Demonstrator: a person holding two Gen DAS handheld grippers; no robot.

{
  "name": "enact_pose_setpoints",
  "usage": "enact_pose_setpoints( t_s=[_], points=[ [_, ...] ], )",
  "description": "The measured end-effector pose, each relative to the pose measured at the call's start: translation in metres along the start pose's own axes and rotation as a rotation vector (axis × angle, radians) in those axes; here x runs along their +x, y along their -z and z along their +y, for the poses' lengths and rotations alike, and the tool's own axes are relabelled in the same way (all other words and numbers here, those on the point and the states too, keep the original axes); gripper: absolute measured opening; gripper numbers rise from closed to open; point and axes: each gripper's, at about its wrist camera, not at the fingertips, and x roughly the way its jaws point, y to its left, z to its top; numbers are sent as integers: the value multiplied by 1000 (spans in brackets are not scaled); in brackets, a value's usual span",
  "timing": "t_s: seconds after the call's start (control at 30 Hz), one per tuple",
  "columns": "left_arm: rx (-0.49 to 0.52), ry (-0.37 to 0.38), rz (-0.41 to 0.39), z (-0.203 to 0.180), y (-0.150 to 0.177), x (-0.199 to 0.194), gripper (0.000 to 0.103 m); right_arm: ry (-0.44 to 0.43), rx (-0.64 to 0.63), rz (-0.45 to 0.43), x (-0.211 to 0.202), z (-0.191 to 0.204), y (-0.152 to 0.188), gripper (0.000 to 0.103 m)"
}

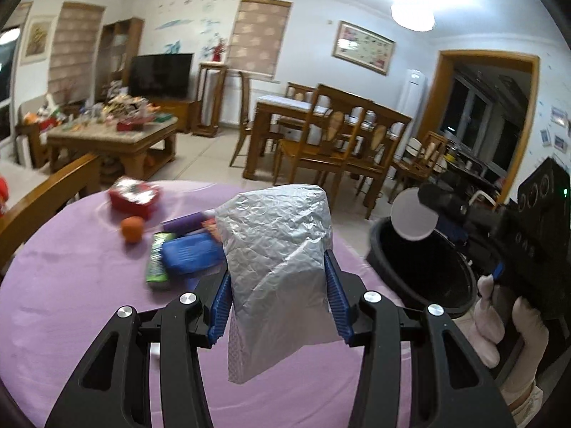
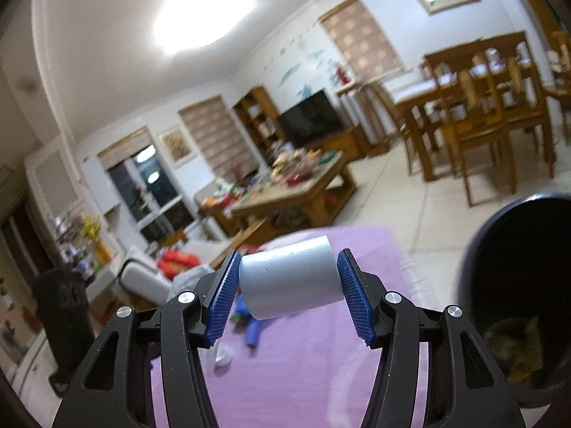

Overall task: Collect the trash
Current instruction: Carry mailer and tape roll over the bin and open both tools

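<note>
left wrist view: left gripper [image 1: 278, 296] clamps silver bag [image 1: 274, 264]; right gripper [image 2: 287, 294] grips white cup [image 2: 291, 280] near bin [image 1: 421, 267]; neither dropped yet, more litter left beside orange [image 1: 132, 229].

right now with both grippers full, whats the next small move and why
Probably carry the right gripper, shut on the pale grey plastic cup, a little further over the black round bin and open it. In the left wrist view the cup hangs near the bin's rim, closer than the silver bubble mailer in the left gripper.
</note>
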Motion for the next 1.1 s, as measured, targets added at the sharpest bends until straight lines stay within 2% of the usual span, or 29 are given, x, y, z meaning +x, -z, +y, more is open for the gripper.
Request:
enact_pose_setpoints(
  t_s=[0.2, 0.53, 0.83, 1.1],
  points=[
    [67, 72, 9, -52, -3, 24, 47, 86, 51, -99, -57, -54, -16, 56],
    [172, 167, 41, -132, 0, 65, 47, 200, 165, -190, -124, -149, -21, 56],
    [235, 226, 101, -180, 8, 111, 47, 269, 258, -218, -149, -218, -12, 56],
    [260, 245, 173, -205, 25, 144, 47, 310, 317, -191, -139, -255, 2, 56]
  ],
)
